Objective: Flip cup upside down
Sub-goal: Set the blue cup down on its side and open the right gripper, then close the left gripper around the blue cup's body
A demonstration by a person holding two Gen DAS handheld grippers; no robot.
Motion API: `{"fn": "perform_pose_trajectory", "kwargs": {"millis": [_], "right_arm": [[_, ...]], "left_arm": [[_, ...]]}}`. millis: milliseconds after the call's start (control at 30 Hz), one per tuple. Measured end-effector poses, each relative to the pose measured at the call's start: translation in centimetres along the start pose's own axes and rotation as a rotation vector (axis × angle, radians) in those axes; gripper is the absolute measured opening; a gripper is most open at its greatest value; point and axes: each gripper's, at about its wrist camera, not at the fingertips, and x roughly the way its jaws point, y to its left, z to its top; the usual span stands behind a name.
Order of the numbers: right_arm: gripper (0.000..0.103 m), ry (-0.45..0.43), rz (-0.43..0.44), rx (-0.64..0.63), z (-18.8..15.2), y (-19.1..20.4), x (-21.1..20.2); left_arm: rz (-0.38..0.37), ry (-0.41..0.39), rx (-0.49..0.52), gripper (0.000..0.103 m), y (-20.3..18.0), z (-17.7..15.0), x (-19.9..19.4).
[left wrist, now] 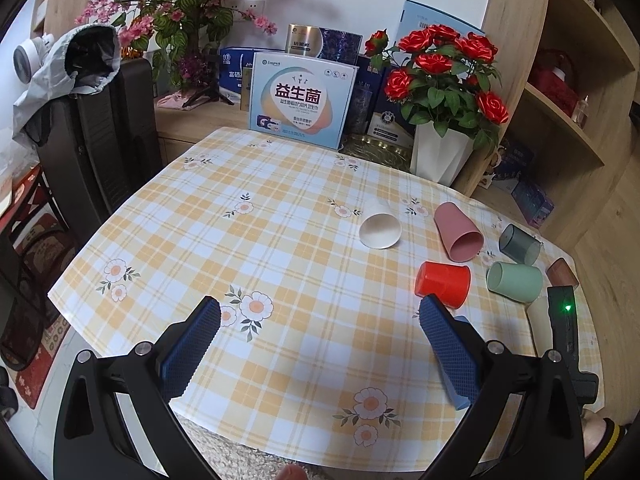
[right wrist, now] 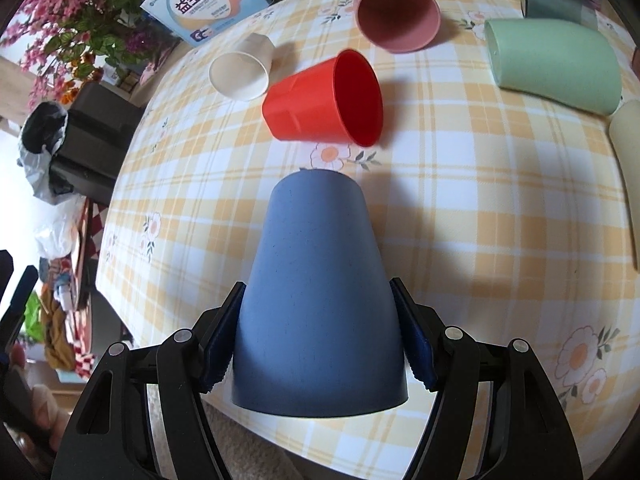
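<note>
Right gripper [right wrist: 318,336] clamped on blue cup [right wrist: 318,292] near wide rim, ready to invert; left gripper [left wrist: 320,344] spread apart, idle nearby.

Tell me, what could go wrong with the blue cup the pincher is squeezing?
The right gripper pinches the tapered blue plastic cup only near its wide rim, so the cup might slip out while being turned. It also hangs near the front edge of the yellow checked tablecloth, so a dropped cup could roll off. And the red plastic cup lies on its side just beyond it; a swing forward might bump it.
</note>
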Motion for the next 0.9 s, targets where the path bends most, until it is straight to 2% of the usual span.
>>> {"fn": "perform_pose_trajectory", "kwargs": {"millis": [167,267,400,500,667,900], "right_arm": [[0.069,0.012,0.03,0.006,-0.2,0.0,0.1],[0.069,-0.012,0.061,-0.01,-0.3,0.1,-0.7],[0.072,-0.112,-0.015,-0.133,-0.9,1.2,-3.3],[0.086,-0.192,-0.038,-0.153,-1.3,0.8,-5.5],[0.087,-0.32,-0.109,-0.117,-1.9,-1.3,-9.1],[0.087,-0.404,-0.166,0.012,-2.9,-6.3,-12.6]], "left_arm": [[-0.006,0.004,0.011,0.097,-0.6,0.1,0.0],[-0.009,0.007,0.016,0.097,-0.9,0.1,-0.1],[-0.014,0.016,0.023,0.097,-1.3,0.0,0.0],[-0.021,0.024,0.034,0.097,-1.8,-0.1,0.1],[-0.045,0.039,0.05,0.097,-3.0,-0.3,0.5],[-0.085,0.098,0.096,0.097,-5.0,-0.7,1.8]]}}
